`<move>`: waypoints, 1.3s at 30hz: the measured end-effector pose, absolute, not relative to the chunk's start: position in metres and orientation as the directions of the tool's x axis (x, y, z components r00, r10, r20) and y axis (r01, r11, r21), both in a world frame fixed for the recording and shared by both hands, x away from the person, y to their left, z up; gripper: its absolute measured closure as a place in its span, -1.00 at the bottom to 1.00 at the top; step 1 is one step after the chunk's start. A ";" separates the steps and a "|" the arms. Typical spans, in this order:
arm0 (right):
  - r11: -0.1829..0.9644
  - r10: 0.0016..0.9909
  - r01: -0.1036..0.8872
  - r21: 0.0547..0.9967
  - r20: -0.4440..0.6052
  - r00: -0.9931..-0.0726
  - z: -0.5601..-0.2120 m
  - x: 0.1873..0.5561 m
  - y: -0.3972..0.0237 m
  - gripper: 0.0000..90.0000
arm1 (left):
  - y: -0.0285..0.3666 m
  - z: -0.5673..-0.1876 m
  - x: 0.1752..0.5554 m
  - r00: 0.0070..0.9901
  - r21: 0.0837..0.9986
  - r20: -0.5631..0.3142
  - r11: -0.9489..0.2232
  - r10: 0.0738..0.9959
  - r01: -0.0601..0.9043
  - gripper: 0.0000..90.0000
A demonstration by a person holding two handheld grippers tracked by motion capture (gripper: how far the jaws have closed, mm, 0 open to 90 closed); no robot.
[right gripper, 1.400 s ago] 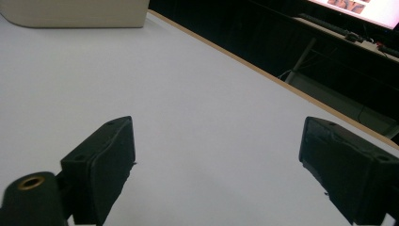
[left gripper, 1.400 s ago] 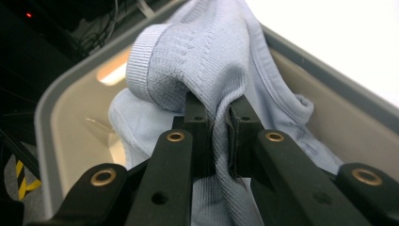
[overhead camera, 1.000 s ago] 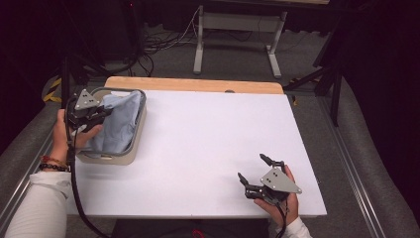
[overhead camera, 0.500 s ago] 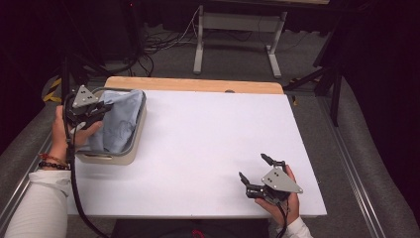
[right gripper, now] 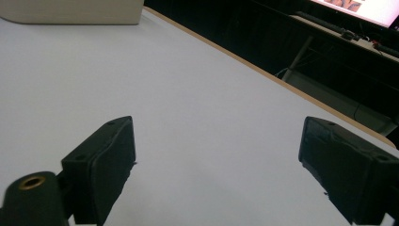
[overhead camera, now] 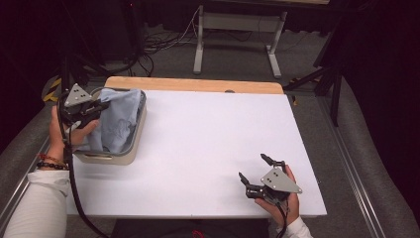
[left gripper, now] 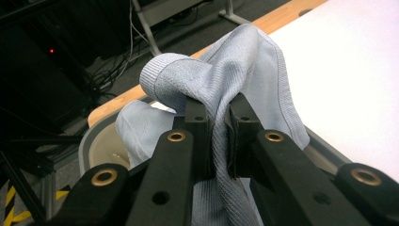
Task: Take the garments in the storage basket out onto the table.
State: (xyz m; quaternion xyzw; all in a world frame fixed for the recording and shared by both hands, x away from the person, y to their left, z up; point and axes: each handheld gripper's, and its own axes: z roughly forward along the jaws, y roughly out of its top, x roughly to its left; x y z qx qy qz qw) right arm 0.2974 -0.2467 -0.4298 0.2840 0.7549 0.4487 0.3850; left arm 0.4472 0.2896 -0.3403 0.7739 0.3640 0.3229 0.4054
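Note:
A light blue knitted cloth (overhead camera: 119, 121) lies bunched in a beige bin (overhead camera: 111, 157) at the table's left side. My left gripper (overhead camera: 99, 106) is over the bin and shut on a fold of the cloth. In the left gripper view the cloth (left gripper: 235, 75) rises between the two black jaws and drapes back over them, with the bin's rim (left gripper: 89, 141) below. My right gripper (overhead camera: 253, 168) rests low near the table's front right edge, held in a hand. Its jaws stand wide apart with nothing between them, as the right gripper (right gripper: 219, 167) view shows.
The white tabletop (overhead camera: 213, 139) has a wooden strip (overhead camera: 193, 84) along its far edge. Beyond it stand a metal table frame (overhead camera: 233, 29) and cables on a dark floor. The bin's corner (right gripper: 75, 14) appears far off in the right gripper view.
The left hand with the cloth has shifted slightly toward the bin's far left corner, lifting the fold a little. The right gripper has kept still.

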 end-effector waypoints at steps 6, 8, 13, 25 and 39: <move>0.436 0.774 0.085 0.896 -0.326 -0.543 -0.430 0.298 -0.247 -0.73 | 0.291 -0.337 0.446 0.516 0.877 0.195 -0.384 0.834 0.290 0.82; 0.437 0.774 0.084 0.895 -0.327 -0.542 -0.430 0.298 -0.247 -0.73 | 0.291 -0.336 0.446 0.512 0.882 0.192 -0.376 0.837 0.285 0.82; 0.436 0.775 0.085 0.896 -0.326 -0.542 -0.430 0.298 -0.247 -0.73 | 0.290 -0.331 0.444 0.507 0.891 0.191 -0.365 0.840 0.270 0.82; 0.434 0.775 0.085 0.897 -0.324 -0.542 -0.430 0.298 -0.247 -0.73 | 0.285 -0.308 0.439 0.493 0.897 0.222 -0.374 0.841 0.235 0.82; 0.431 0.779 0.083 0.898 -0.325 -0.536 -0.430 0.297 -0.247 -0.73 | 0.277 -0.282 0.432 0.492 0.901 0.254 -0.388 0.833 0.192 0.82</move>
